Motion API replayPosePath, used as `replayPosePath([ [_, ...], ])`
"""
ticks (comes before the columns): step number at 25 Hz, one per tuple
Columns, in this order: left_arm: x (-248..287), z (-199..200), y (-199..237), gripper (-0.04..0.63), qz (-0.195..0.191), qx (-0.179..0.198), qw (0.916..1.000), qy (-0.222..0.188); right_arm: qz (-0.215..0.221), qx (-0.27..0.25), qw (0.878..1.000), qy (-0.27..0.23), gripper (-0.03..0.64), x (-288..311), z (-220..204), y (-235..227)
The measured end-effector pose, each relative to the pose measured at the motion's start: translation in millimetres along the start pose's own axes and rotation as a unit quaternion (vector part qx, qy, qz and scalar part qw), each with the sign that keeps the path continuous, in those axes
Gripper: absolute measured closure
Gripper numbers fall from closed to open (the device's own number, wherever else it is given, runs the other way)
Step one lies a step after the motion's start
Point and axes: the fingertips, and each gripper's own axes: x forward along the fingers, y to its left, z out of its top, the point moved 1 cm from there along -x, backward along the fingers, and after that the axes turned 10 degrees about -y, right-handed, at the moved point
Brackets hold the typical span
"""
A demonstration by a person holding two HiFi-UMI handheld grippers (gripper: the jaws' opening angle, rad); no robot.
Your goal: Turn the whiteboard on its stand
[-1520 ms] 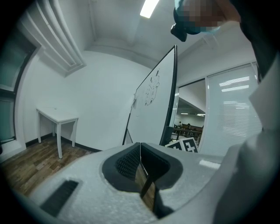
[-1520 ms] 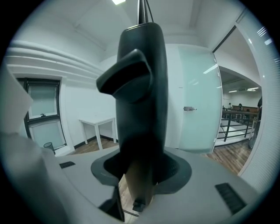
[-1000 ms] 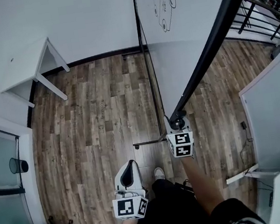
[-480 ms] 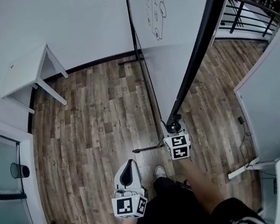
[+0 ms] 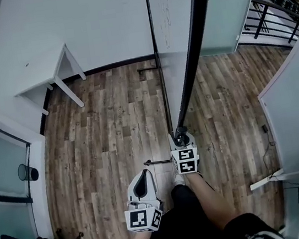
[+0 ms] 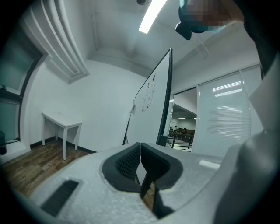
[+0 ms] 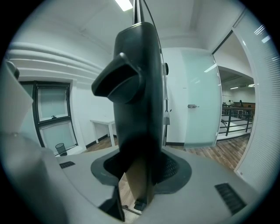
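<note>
The whiteboard (image 5: 172,29) hangs in its stand and runs away from me nearly edge-on, its black frame (image 5: 194,42) almost straight up the head view. My right gripper (image 5: 181,138) is shut on the frame's near black corner (image 7: 140,87), which fills the space between its jaws in the right gripper view. My left gripper (image 5: 142,183) is held low beside my leg, shut and with nothing in it, well apart from the board. In the left gripper view the whiteboard (image 6: 151,109) stands ahead with a drawing on its face.
The stand's thin post (image 5: 156,59) and floor foot (image 5: 158,161) lie just left of the board. A white table (image 5: 48,75) stands at the far left wall, a small bin (image 5: 28,173) by the window. A glass door (image 5: 229,4) and white partitions (image 5: 298,110) are on the right.
The board has swung on its stand: its black edge slanted to the right before and now runs nearly straight ahead. My right gripper moved slightly left with the corner. The left gripper barely moved.
</note>
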Motion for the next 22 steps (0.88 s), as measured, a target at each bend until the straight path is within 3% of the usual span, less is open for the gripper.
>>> replayPosePath([
  [15, -130.8, 8.4, 21.8, 0.577, 0.014, -0.007, 0.9996, -0.023, -0.001, 0.0, 1.0, -0.004, 0.451, -83.1, -20.6, 57.6],
  [22, -184.7, 10.8, 24.7, 0.577, 0.008, -0.01, 0.9999, -0.009, -0.002, 0.003, 1.0, -0.002, 0.451, -121.0, -29.5, 75.0],
])
